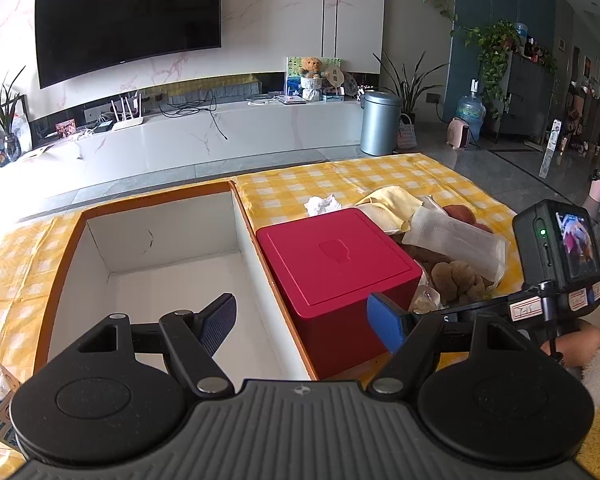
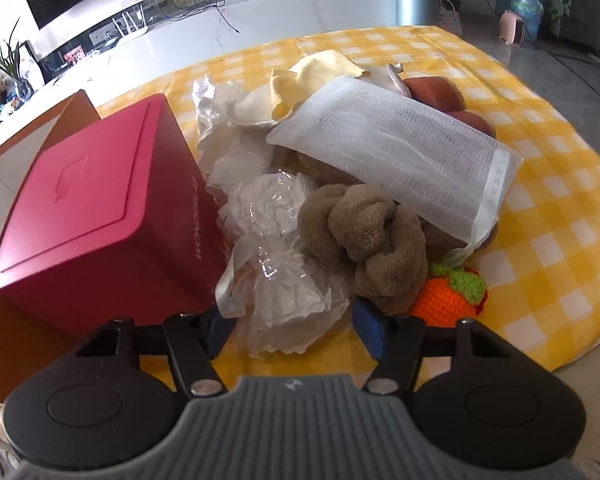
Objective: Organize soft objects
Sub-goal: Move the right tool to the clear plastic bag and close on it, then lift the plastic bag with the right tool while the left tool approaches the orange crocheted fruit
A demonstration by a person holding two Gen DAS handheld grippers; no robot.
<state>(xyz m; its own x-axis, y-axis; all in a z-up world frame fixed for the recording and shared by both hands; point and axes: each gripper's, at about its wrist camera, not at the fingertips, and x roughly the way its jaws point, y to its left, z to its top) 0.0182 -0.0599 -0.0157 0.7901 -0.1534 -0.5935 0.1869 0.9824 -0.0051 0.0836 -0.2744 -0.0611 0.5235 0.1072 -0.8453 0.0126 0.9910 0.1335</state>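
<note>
Barely begun, by the look of it. Nothing yet inside the white-lined cardboard box (image 1: 160, 264). Still heaped at three o'clock of the red lidded box (image 2: 100, 216): brown knotted towel (image 2: 372, 240), white mesh pouch (image 2: 400, 152), cellophane bundle (image 2: 276, 248), crocheted orange (image 2: 448, 296), yellow cloth (image 2: 320, 72). Left gripper (image 1: 304, 320) spread, holding nothing; right gripper (image 2: 292, 328) spread too, straddling the cellophane bundle, not clamped.

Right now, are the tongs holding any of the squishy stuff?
No. Both are open and hold nothing. The left tongs hang over the big box; the right tongs straddle the crinkly plastic wrap without pinching it.
</note>
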